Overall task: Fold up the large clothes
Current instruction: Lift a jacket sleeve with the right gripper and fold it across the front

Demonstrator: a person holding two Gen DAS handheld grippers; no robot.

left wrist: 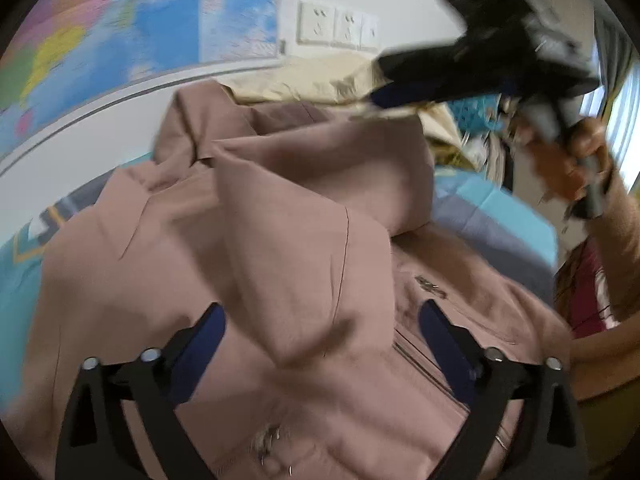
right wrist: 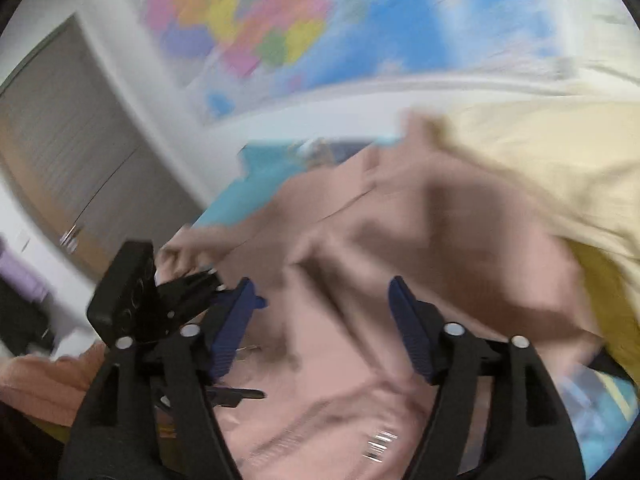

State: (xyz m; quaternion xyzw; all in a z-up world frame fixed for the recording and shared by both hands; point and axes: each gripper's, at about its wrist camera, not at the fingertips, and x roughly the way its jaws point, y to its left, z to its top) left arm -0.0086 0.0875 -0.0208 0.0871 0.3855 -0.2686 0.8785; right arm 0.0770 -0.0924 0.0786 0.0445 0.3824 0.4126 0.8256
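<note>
A dusty pink zip-up hooded jacket (left wrist: 280, 240) lies spread on the bed, its hood or an upper flap folded over the chest beside the zipper (left wrist: 420, 364). My left gripper (left wrist: 322, 312) hovers open just above it, and no cloth is pinched between its blue pads. The right gripper (left wrist: 380, 94) is blurred in the air at the upper right, held by a hand (left wrist: 568, 160). In the right wrist view the right gripper (right wrist: 322, 284) stands open over the pink jacket (right wrist: 400, 220), with nothing held. The left tool's black housing (right wrist: 128, 292) shows at its left.
A cream-yellow blanket (left wrist: 320, 76) (right wrist: 540, 152) is bunched behind the jacket. Blue bedding (left wrist: 480, 208) (right wrist: 248, 196) shows around it. A world map (left wrist: 140, 20) and wall sockets (left wrist: 336, 28) are on the wall behind. A grey-brown door (right wrist: 68, 140) stands far left.
</note>
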